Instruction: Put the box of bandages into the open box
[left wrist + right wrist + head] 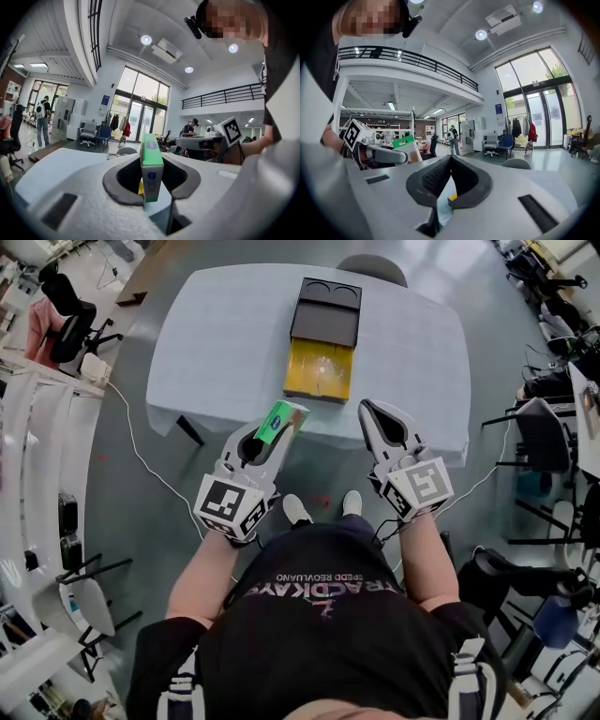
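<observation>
Fingers of the left gripper pinch the bandage box between them.

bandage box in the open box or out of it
Out. The bandage box is clamped in the left tongs, held clear of the open box, which lies farther along the table.

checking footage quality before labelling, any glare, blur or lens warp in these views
Head view: sharp, evenly lit, edges curved, slight sheen in the open box. Left gripper view: heavy fisheye, dark corners, bandage box crisp. Right gripper view: same warp, windows bright.
</observation>
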A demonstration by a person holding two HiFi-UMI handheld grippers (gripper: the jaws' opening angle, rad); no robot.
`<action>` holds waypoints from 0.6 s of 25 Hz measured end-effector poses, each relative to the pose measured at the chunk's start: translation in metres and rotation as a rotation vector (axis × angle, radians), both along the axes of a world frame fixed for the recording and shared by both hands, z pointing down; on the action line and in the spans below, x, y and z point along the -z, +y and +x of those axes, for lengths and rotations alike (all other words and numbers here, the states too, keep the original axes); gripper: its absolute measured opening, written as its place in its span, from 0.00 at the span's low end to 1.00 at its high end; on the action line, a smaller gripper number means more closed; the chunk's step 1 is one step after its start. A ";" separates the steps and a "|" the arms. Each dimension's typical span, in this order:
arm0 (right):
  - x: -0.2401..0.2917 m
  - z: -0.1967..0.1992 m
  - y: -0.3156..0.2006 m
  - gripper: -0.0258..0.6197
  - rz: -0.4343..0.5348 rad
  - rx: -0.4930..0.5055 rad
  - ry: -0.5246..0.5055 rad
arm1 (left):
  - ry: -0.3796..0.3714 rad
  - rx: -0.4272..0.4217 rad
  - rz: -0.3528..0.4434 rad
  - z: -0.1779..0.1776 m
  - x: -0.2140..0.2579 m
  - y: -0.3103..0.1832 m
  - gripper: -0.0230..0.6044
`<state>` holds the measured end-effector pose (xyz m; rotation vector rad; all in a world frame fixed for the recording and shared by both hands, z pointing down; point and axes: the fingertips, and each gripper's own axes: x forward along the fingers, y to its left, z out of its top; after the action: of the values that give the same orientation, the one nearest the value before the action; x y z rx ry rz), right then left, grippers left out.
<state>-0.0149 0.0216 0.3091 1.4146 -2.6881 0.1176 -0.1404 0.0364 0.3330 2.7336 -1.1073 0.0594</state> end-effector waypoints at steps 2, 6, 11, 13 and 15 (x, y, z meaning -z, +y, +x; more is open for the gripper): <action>0.000 -0.003 -0.002 0.06 0.001 -0.009 0.006 | 0.004 -0.010 -0.003 -0.003 -0.002 -0.004 0.20; 0.002 -0.005 -0.004 0.06 -0.001 -0.017 0.014 | 0.020 -0.016 -0.010 -0.006 -0.001 -0.007 0.20; 0.001 -0.007 -0.010 0.06 -0.007 -0.007 0.025 | 0.030 -0.015 -0.021 -0.004 -0.004 -0.012 0.20; -0.001 -0.004 -0.017 0.06 -0.011 0.000 0.027 | 0.032 -0.011 -0.026 0.001 -0.006 -0.018 0.20; -0.004 0.003 -0.024 0.06 -0.015 0.008 0.027 | 0.035 -0.004 -0.032 0.008 -0.007 -0.025 0.20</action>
<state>-0.0122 -0.0025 0.3128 1.3908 -2.6657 0.1176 -0.1327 0.0118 0.3403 2.6984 -1.0822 0.0299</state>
